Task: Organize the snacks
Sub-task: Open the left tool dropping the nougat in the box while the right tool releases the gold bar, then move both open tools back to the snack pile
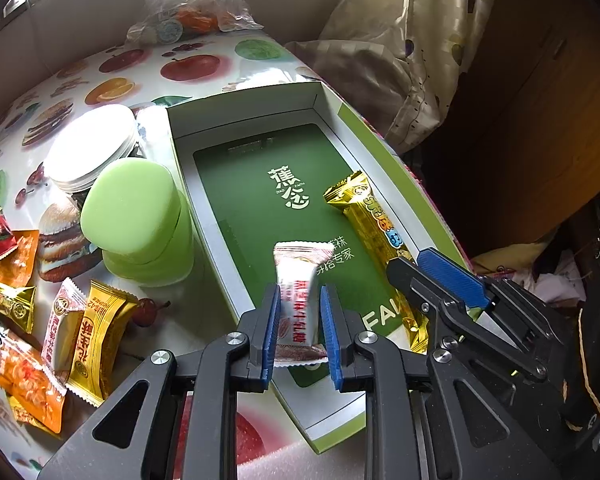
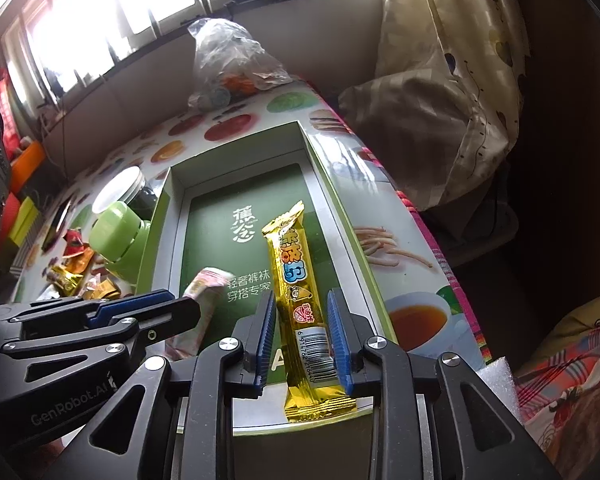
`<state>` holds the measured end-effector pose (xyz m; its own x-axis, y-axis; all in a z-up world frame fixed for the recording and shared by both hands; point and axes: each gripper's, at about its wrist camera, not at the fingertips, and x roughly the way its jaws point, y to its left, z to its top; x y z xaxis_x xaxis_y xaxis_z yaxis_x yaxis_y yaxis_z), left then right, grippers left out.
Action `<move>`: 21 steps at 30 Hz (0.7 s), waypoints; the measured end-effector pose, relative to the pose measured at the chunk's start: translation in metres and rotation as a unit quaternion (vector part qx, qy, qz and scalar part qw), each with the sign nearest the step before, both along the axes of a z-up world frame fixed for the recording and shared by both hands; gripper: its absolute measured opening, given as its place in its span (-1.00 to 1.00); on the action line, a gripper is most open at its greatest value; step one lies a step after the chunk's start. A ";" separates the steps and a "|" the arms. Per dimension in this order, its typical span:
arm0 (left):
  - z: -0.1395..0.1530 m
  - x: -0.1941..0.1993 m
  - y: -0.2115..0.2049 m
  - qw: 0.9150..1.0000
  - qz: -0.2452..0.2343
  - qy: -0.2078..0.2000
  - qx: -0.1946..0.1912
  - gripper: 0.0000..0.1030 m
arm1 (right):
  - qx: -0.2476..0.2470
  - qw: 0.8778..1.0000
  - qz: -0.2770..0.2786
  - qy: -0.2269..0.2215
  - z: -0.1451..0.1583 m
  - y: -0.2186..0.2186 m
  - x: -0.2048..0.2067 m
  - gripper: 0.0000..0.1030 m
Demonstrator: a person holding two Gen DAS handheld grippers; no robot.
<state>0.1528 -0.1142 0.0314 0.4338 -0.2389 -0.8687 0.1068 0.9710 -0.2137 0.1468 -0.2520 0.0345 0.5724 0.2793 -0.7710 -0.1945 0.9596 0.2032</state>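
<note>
A green-floored open box lies on the fruit-print table; it also shows in the right wrist view. My left gripper has its jaws around a white and red snack packet over the box's near end, with small gaps at the pads. My right gripper straddles a long gold snack bar lying in the box, jaws apart with gaps on both sides. The gold bar and right gripper show in the left wrist view. The packet shows in the right wrist view.
Several loose snack packets lie left of the box. A green lidded cup and a white-lidded jar stand beside it. A plastic bag sits at the far table edge. A curtain hangs right.
</note>
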 end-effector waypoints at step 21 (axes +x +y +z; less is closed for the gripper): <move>0.035 -0.045 0.027 0.999 0.017 -0.050 -0.006 -0.18 | 0.002 0.999 -0.017 -0.037 0.038 0.007 -0.032 -0.30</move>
<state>0.1082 -0.0875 0.0662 0.5268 -0.2324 -0.8176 0.0957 0.9720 -0.2146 0.1145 -0.2455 0.0725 0.6369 0.2614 -0.7253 -0.1757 0.9652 0.1936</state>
